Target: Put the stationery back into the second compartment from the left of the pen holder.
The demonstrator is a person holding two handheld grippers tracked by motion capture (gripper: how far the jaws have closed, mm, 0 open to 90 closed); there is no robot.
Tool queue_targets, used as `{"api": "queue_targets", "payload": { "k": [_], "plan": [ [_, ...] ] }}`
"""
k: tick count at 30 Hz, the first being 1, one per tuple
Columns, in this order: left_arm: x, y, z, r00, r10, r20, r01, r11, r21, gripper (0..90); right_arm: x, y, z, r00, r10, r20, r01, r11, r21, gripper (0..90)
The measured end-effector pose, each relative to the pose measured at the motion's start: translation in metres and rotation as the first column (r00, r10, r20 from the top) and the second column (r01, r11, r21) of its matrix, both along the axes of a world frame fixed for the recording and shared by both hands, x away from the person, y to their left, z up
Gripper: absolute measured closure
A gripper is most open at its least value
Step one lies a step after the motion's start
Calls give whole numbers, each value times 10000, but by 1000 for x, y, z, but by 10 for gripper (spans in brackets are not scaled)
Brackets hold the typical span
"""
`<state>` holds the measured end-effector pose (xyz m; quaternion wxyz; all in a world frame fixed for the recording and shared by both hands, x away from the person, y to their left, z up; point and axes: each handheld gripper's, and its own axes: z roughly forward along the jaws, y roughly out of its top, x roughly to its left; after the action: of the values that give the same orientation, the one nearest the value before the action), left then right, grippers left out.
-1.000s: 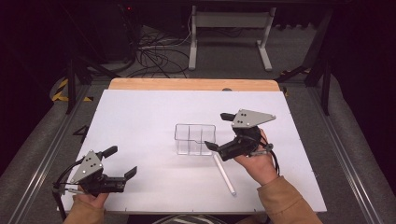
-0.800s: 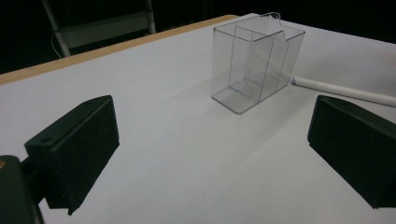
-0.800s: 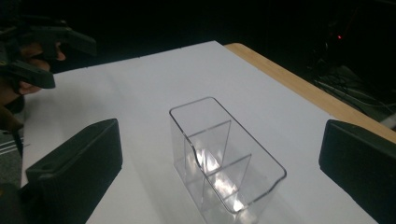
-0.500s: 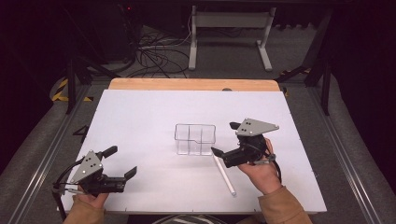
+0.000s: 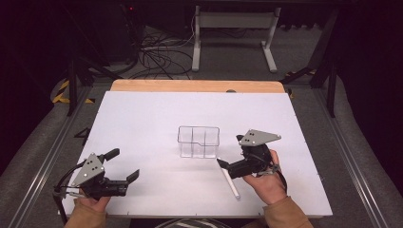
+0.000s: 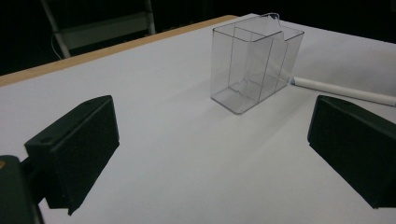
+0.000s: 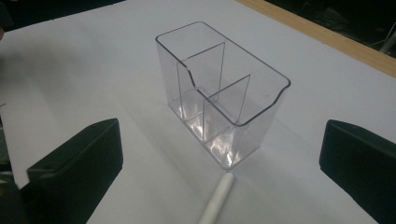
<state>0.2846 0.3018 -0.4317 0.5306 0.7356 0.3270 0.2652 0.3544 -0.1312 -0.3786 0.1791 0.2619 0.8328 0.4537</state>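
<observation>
A clear plastic organizer box stands upright near the middle of the white table. Thin clear walls split it into a few small rooms, and I can see right through them to the table below. One long side has a low scooped edge. No thing lies inside any of the rooms.

A white pen lies flat on the table at about 5 o'clock from the box. Its near tip comes right up to the box's bottom corner; I cannot tell if the two touch. In the right gripper view the pen points up at the box from below.

The right gripper is held in a hand at about 4 o'clock from the box, just over the top end of the pen. Its two black jaws stand wide apart with nothing between them. The left gripper is held low at about 8 o'clock, well apart from the box, and its jaws are spread wide too, holding nothing.

The table top is plain white, with a strip of light wood along the far edge at 12 o'clock. Past it the room is dark. Black cables lie tangled on the floor, and a grey metal stand is back there.
</observation>
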Motion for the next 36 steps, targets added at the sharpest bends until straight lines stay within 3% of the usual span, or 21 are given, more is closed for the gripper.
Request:
{"api": "queue_targets", "payload": {
  "k": [7, 17, 22, 30, 33, 36],
  "plan": [
    [-1, 1, 0, 10000, 57, 33, -57, 10000, -43, 29, 1, 0, -11, 9982, -73, -598, 52, 9993, -361, 14],
    [-1, 1, 0, 10000, 54, 4, -54, 10000, -39, 29, 5, 8, -22, 9897, -769, -1204, 620, 9905, -1225, 79],
    [-1, 1, 0, 10000, 42, 14, -42, 10000, -34, 29, 8, 11, -29, 9800, -1099, -1658, 812, 9819, -1709, 131],
    [-1, 0, 0, 10000, 37, -8, -37, 10000, -50, 29, 11, 18, -37, 9660, -1724, -1925, 1208, 9598, -2532, 210],
    [-1, 0, 0, 10000, 32, -34, -32, 10000, -35, 29, 15, 21, -42, 9530, -2093, -2192, 1385, 9440, -2993, 250],
    [-1, 0, 0, 10000, 31, -32, -31, 10000, -36, 29, 17, 23, -44, 9411, -2260, -2516, 1434, 9403, -3086, 275]
  ]
}}
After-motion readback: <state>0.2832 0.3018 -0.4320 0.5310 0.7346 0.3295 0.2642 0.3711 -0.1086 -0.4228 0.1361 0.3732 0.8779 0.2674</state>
